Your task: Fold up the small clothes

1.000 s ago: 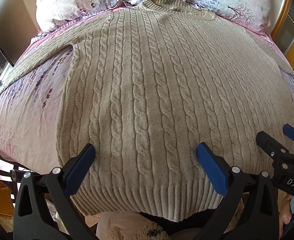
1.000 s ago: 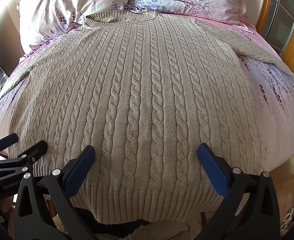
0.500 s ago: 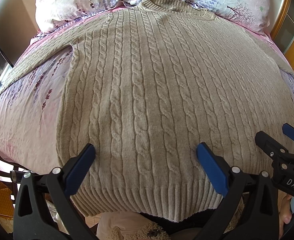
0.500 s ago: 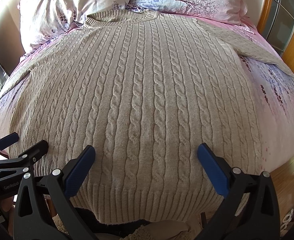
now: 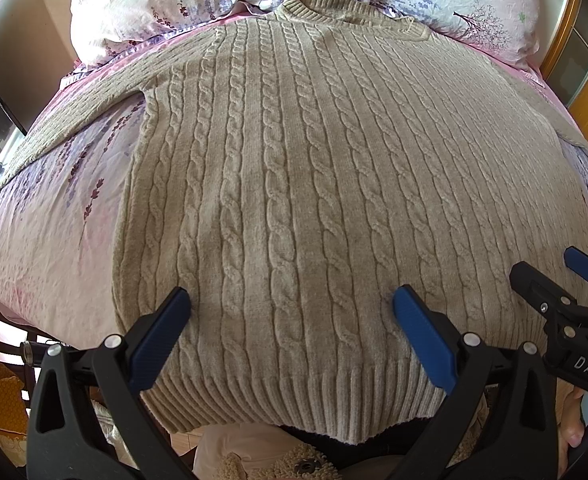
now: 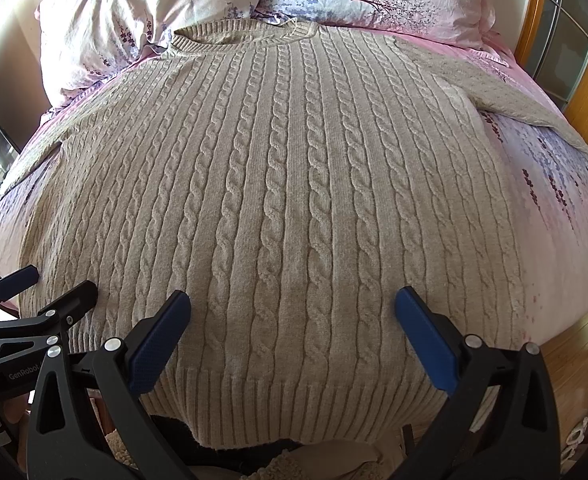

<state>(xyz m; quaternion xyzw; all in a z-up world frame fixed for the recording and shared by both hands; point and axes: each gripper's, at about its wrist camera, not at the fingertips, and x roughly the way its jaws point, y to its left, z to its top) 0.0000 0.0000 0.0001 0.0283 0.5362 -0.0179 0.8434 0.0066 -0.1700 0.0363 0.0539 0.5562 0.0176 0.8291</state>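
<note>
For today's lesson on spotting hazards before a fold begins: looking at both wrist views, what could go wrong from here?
1. The sweater's hem hangs past the bed edge, so the thick knit may slip down when lifted.
2. Both sleeves, left sleeve and right sleeve, lie spread outward; folding the body first could trap them unevenly.
3. The open left gripper and right gripper sit close together, so they might collide.

Left hand-held gripper (image 5: 292, 332): black frame, blue finger pads (image 5: 421, 336), silver screws; right one (image 6: 292, 334) alike.
</note>
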